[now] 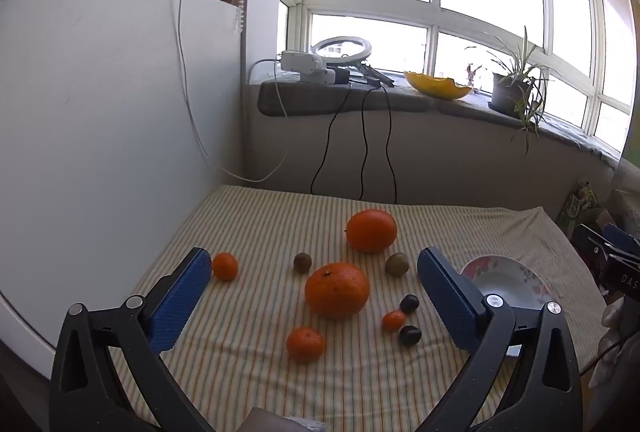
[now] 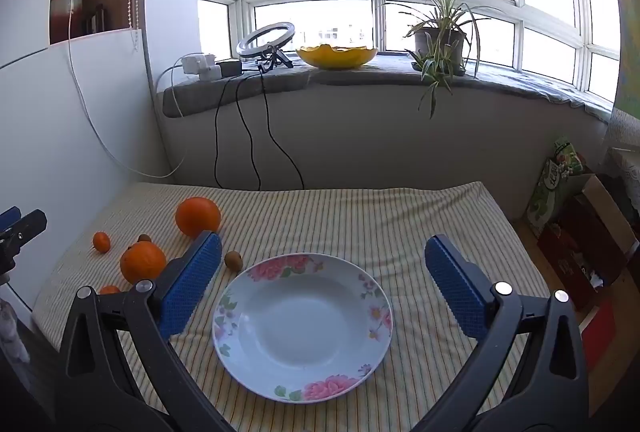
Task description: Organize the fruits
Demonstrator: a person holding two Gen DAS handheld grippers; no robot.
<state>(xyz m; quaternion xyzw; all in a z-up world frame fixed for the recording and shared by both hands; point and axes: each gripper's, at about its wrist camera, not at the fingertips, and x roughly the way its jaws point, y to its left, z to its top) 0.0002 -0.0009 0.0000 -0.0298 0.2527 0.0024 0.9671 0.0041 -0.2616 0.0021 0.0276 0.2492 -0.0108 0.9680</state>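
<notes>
Left claw: released, jaws spread wide, nothing grasped. Between its fingers on the striped cloth: near orange, far orange, small mandarins, dark plums.

Right claw: released, empty. Flowered plate lies bare between its fingers; fruit sits left of it.

The plate sits on the tabletop, with nothing in it. All the fruit lies to its left: two big oranges, small ones and kiwis. Behind is the windowsill.
</notes>
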